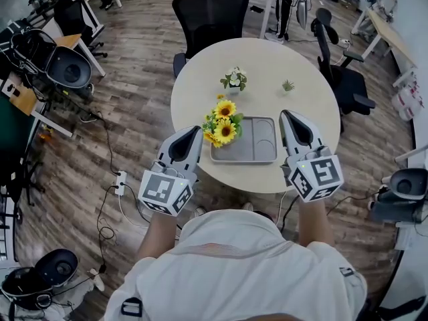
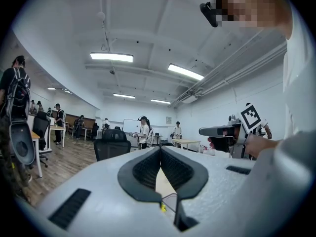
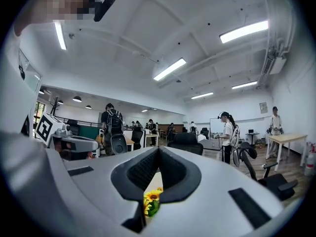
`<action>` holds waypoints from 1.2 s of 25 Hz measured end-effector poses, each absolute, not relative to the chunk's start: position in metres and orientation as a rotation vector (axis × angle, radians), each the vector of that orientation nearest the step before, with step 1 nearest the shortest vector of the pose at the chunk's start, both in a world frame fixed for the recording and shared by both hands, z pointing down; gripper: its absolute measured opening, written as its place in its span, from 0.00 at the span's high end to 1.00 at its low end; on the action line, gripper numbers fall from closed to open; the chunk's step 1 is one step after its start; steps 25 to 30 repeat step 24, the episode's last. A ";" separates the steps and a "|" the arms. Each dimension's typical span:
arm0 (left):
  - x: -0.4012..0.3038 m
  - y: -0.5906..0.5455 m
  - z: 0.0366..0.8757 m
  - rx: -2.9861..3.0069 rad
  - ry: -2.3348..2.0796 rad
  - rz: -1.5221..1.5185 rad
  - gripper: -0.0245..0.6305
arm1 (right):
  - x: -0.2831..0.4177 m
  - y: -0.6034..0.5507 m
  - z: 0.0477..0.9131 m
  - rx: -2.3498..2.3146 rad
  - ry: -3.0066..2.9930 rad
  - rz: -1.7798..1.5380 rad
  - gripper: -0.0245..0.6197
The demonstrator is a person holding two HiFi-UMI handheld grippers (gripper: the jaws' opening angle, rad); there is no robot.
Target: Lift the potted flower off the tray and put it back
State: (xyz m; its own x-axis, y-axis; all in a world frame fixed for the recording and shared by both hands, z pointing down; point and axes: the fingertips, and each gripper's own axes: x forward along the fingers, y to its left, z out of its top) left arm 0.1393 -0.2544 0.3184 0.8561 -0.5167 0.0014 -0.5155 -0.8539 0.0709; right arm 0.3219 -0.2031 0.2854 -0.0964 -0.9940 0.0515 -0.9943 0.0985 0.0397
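The potted sunflowers point(image 1: 222, 122) stand at the left rim of the grey tray point(image 1: 257, 146) on the round table point(image 1: 304, 62); the blooms hide the pot. My left gripper point(image 1: 194, 131) hovers at the table's front left, just left of the flowers, its jaws closed with nothing between them. At the tray's right side my right gripper point(image 1: 286, 114) is shut and empty too. Both point level across the table. In the left gripper view the jaws point(image 2: 159, 148) meet at the tips. The right gripper view shows its closed jaws point(image 3: 158, 148) with the sunflowers point(image 3: 152, 199) below them.
A small pot of white flowers point(image 1: 234, 80) and a tiny green plant point(image 1: 287, 85) stand farther back on the table. Black office chairs point(image 1: 210, 12) point(image 1: 341, 72) ring its far side. People stand among desks in the room beyond.
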 end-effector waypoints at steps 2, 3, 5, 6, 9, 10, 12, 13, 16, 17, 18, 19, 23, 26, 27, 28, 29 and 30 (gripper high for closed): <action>0.141 -0.254 0.318 2.960 -0.822 -0.026 0.95 | 0.322 -0.203 0.286 2.057 -2.274 0.008 0.96; 0.141 -0.253 0.317 2.959 -0.821 -0.026 0.95 | 0.323 -0.202 0.285 2.056 -2.275 0.010 0.96; 0.141 -0.251 0.318 2.959 -0.819 -0.026 0.95 | 0.322 -0.201 0.286 2.057 -2.279 0.013 0.96; 0.141 -0.251 0.318 2.959 -0.819 -0.026 0.95 | 0.322 -0.201 0.288 2.056 -2.282 0.015 0.96; 0.141 -0.252 0.320 2.958 -0.823 -0.024 0.95 | 0.323 -0.202 0.291 2.054 -2.283 0.020 0.96; 0.141 -0.253 0.320 2.957 -0.824 -0.022 0.95 | 0.323 -0.203 0.292 2.051 -2.283 0.024 0.96; 0.140 -0.253 0.321 2.956 -0.826 -0.019 0.95 | 0.323 -0.204 0.295 2.044 -2.283 0.032 0.96; 0.140 -0.253 0.321 2.956 -0.826 -0.019 0.95 | 0.322 -0.204 0.296 2.042 -2.283 0.034 0.96; 0.140 -0.252 0.321 2.958 -0.829 -0.016 0.95 | 0.322 -0.205 0.297 2.038 -2.287 0.036 0.96; 0.140 -0.253 0.322 2.958 -0.830 -0.016 0.95 | 0.322 -0.206 0.297 2.037 -2.288 0.036 0.96; 0.140 -0.254 0.322 2.957 -0.830 -0.016 0.95 | 0.322 -0.207 0.297 2.035 -2.289 0.036 0.96; 0.139 -0.254 0.322 2.956 -0.831 -0.016 0.95 | 0.322 -0.208 0.298 2.034 -2.289 0.038 0.96; 0.136 -0.258 0.322 2.959 -0.836 -0.018 0.95 | 0.319 -0.211 0.299 2.031 -2.291 0.042 0.96; 0.135 -0.259 0.321 2.961 -0.839 -0.017 0.95 | 0.319 -0.211 0.299 2.031 -2.292 0.042 0.96; 0.135 -0.259 0.321 2.961 -0.839 -0.017 0.95 | 0.319 -0.211 0.299 2.031 -2.292 0.042 0.96; 0.135 -0.259 0.321 2.961 -0.839 -0.017 0.95 | 0.319 -0.211 0.299 2.031 -2.292 0.042 0.96; 0.135 -0.259 0.321 2.961 -0.839 -0.017 0.95 | 0.319 -0.211 0.299 2.031 -2.292 0.042 0.96; 0.135 -0.259 0.321 2.961 -0.839 -0.017 0.95 | 0.319 -0.211 0.299 2.031 -2.292 0.042 0.96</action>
